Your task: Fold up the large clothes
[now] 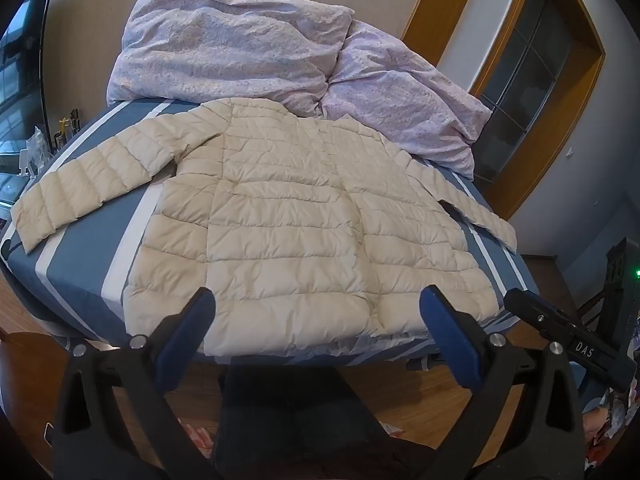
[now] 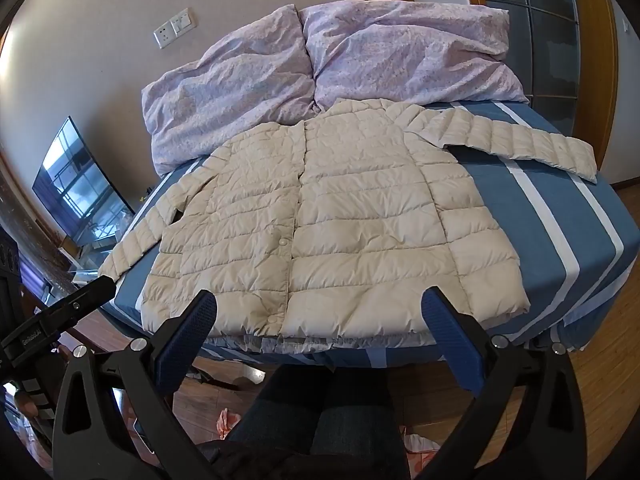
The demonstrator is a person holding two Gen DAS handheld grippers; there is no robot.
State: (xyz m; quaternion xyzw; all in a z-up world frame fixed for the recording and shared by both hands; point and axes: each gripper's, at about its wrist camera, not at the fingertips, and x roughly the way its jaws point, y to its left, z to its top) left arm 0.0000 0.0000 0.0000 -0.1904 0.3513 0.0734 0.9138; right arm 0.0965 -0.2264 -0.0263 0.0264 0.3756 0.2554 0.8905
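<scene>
Both tongs (image 1: 318,300) (image 2: 320,302) wide apart, empty, tilted down over cream jacket (image 1: 288,216) on bed (image 1: 80,264).

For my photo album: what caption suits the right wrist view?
Open right gripper poised above a cream quilted jacket spread flat on a blue striped bed.
</scene>
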